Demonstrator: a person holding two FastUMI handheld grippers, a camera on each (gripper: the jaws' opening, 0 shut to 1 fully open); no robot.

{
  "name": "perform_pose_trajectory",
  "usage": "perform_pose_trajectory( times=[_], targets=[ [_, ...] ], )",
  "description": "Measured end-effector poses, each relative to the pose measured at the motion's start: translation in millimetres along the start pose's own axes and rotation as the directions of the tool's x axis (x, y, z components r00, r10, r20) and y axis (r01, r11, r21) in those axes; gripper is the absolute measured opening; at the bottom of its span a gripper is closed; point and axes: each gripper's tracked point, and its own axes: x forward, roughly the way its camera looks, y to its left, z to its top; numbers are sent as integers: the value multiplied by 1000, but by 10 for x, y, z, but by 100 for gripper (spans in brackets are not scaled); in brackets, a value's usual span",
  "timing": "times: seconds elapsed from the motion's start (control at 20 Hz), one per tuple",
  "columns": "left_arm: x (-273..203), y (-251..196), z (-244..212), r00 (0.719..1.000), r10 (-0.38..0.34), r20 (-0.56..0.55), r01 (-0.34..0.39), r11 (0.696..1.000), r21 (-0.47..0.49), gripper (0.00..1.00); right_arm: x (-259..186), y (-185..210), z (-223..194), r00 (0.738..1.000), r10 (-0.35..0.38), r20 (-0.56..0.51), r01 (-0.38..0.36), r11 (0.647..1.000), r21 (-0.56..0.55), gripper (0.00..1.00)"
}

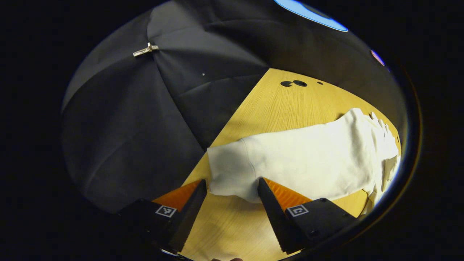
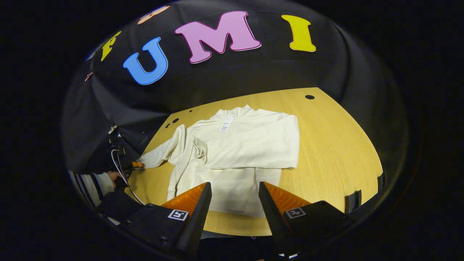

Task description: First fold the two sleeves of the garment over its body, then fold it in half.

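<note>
One sleeve (image 2: 250, 154) folded over cream garment (image 2: 232, 181) – other sleeve's cuff (image 1: 228, 170) between left hand-held gripper's (image 1: 232, 188) parted fingers, right hand-held gripper (image 2: 235, 197) agape.

Left gripper view: you look low and close along the table (image 1: 275, 108) at the sleeve cuff (image 1: 232, 170), facing the booth wall | Right gripper view: you look from higher and farther back, across the whole garment (image 2: 239, 152) | Shared: garment and tabletop.
</note>
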Motion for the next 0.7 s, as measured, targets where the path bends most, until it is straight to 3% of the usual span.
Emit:
perform_pose_trajectory(
  times=[0.05, 0.2, 0.3, 0.35, 0.7],
  targets=[
    [-3, -26, -21, 1000, -26, 1, 26, 998, -49, 90, 3, 33, -28, 1000, 13, -5, -13, 1000, 1, 81],
    [27, -105, -10, 998, -50, 32, 50, 999, -12, 83, 12, 70, -71, 1000, 27, -10, -27, 1000, -1, 81],
    [28, -198, -24, 997, -75, 29, 74, 997, 35, 67, 2, 76, -92, 999, 30, -14, -30, 1000, -4, 81],
    [65, -215, -1, 998, -68, 4, 67, 996, 52, 43, 1, 74, -94, 999, 32, -15, -32, 999, -6, 81],
    [-39, -333, 22, 998, -36, -54, 41, 995, 92, 14, -79, -11, -37, 999, 36, 2, -36, 999, -23, 81]
  ],
)
